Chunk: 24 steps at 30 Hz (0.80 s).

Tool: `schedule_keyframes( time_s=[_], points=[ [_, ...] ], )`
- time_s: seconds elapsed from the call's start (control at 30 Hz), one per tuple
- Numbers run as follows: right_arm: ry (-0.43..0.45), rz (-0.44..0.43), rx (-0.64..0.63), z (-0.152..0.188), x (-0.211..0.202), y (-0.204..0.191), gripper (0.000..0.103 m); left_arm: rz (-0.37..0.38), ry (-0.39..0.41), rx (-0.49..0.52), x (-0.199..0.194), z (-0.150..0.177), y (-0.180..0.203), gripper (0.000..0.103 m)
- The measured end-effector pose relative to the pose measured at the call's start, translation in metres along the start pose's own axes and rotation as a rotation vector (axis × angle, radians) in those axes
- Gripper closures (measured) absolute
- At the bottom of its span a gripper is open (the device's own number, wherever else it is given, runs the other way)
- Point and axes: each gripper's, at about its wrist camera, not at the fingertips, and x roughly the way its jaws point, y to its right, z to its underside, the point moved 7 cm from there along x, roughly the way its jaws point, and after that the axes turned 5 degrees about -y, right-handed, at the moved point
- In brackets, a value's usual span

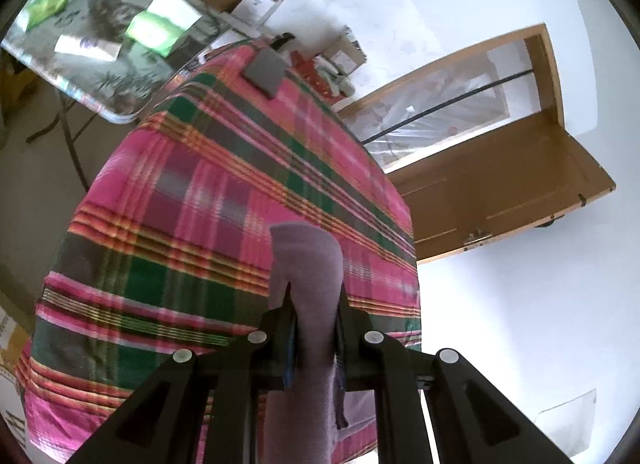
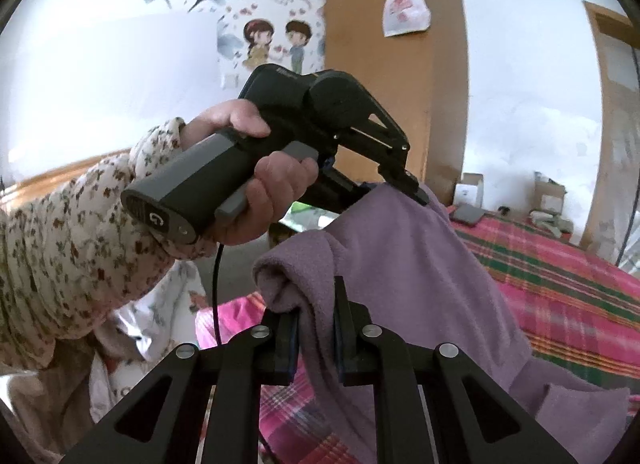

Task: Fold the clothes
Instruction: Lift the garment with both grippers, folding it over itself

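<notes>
A lilac fleece garment (image 2: pixel 400 256) hangs stretched between my two grippers above a bed with a pink and green plaid cover (image 2: pixel 560 276). My right gripper (image 2: pixel 316 304) is shut on a bunched edge of the cloth, which folds over its left finger. In the right wrist view the left gripper (image 2: pixel 404 184), held by a hand in a floral sleeve (image 2: pixel 72 248), pinches the garment's upper corner. In the left wrist view my left gripper (image 1: pixel 314 300) is shut on a strip of the lilac garment (image 1: pixel 308 260) that sticks up between the fingers, over the plaid cover (image 1: pixel 192 200).
A dark grey flat object (image 1: pixel 266 73) lies at the bed's far end. A folding table (image 1: pixel 100 52) with green packets stands beside the bed. A brown wardrobe (image 2: pixel 404 76), a wooden door (image 1: pixel 500 188) and boxes (image 2: pixel 548 188) line the white walls. White patterned bedding (image 2: pixel 160 316) lies lower left.
</notes>
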Motion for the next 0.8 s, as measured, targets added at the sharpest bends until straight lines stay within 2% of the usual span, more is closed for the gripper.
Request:
schedule_keyframes(
  time_s=[0.33,0.8],
  points=[
    [0.094,0.068,0.062,-0.012,-0.051,0.028,0.089,-0.003,-0.026,0.109,0.014,0.012,0.077,0.089],
    [0.162,0.186,0.191,-0.002,-0.118,0.080,0.089,0.004,-0.114,0.211,0.071,0.034,0.162,0.089]
  ],
)
